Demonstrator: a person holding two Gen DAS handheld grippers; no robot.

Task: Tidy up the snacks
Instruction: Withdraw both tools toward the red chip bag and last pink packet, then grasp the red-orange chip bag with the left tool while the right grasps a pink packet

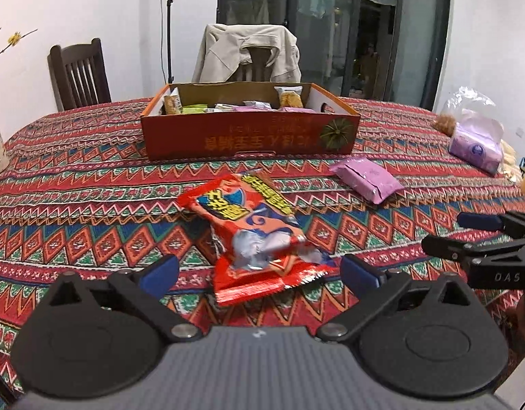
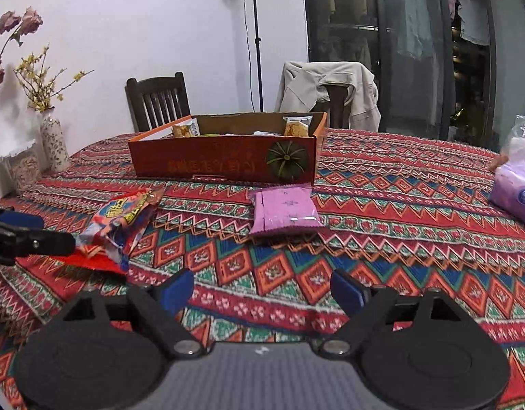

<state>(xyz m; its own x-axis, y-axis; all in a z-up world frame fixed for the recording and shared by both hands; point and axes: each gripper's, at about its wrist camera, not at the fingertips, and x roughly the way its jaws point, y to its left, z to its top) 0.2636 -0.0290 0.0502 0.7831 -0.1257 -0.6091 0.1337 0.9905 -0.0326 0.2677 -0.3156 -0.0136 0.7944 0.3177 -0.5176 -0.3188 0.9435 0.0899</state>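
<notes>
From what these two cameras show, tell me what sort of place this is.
Most likely a home dining room: a table under a patterned tablecloth, wooden dining chairs, one draped with a jacket, and a flower vase by the wall.
</notes>
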